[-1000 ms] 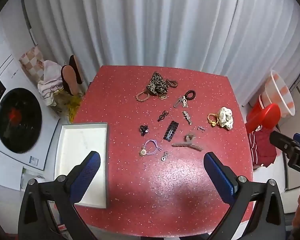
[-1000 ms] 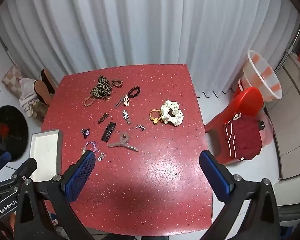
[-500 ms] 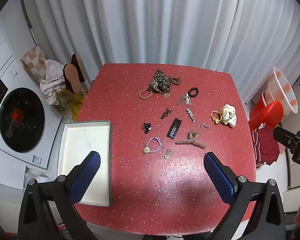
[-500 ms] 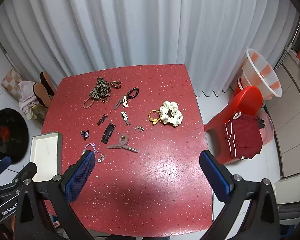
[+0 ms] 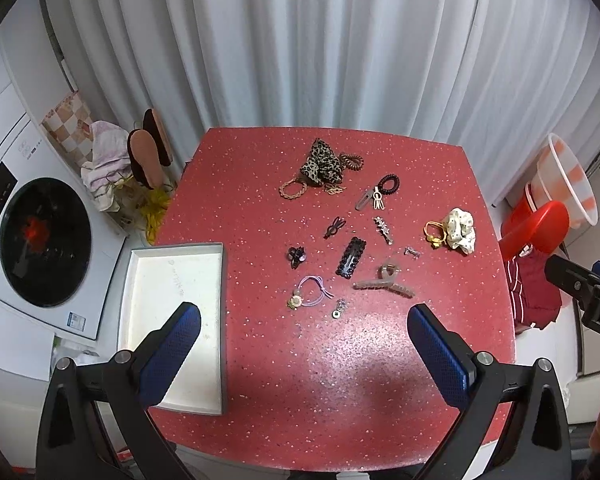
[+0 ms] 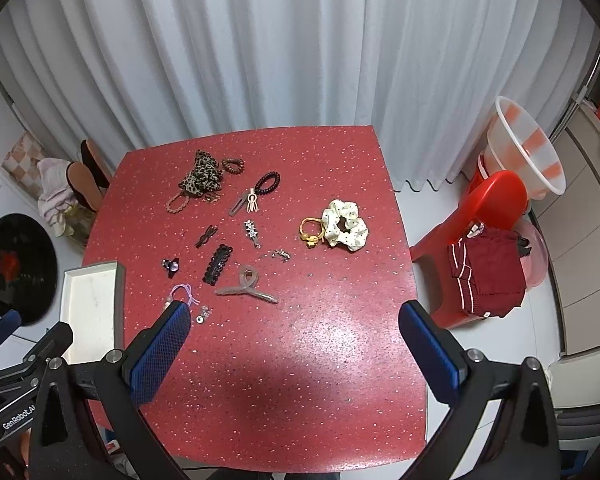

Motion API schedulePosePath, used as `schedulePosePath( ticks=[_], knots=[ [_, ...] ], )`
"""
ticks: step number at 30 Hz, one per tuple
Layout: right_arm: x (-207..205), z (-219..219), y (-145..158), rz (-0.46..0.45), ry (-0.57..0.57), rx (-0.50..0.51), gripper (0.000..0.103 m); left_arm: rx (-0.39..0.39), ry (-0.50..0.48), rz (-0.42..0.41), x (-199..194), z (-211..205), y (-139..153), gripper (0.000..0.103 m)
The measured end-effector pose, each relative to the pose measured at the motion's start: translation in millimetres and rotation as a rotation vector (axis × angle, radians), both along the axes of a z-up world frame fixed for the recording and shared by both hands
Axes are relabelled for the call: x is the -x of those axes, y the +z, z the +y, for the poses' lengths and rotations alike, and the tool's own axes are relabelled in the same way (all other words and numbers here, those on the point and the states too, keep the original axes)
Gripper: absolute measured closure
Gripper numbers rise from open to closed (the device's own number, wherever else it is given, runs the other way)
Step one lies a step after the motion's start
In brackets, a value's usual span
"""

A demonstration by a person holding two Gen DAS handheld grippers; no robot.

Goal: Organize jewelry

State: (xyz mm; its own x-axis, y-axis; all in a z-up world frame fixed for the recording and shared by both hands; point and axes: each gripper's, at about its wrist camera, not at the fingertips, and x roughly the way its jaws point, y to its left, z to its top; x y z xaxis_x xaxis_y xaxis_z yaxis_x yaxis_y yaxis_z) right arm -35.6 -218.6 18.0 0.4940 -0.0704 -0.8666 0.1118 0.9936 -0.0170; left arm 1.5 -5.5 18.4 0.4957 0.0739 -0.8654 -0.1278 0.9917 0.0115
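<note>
While both tongs hang above the red table (image 5: 340, 380), left tongs (image 5: 304, 344) and right tongs (image 6: 294, 344) gape wide, holding nothing. Jewelry scattered mid-table: grey claw clip (image 5: 384, 282) centre, black barrette (image 5: 351, 257) at its 10 o'clock, white scrunchie (image 5: 460, 230) at 2 o'clock, leopard scrunchie (image 5: 322, 164) at 12. White tray (image 5: 172, 280) at 9 o'clock, on the table edge.

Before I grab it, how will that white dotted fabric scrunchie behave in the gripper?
The white dotted fabric scrunchie looks soft and gathered, so it will probably squash and sag rather than hold its shape. It seems light. It touches the yellow hair tie, which might drag along.
</note>
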Motion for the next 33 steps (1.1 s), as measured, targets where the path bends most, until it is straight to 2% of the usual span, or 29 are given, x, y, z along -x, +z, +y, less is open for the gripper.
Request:
schedulePosePath(
  ticks=[33],
  knots=[
    [-7.7, 7.2, -3.6, 0.014, 0.004, 0.005, 0.000, -0.006, 0.009, 0.014, -6.9, 5.3, -5.4, 0.000]
  ],
)
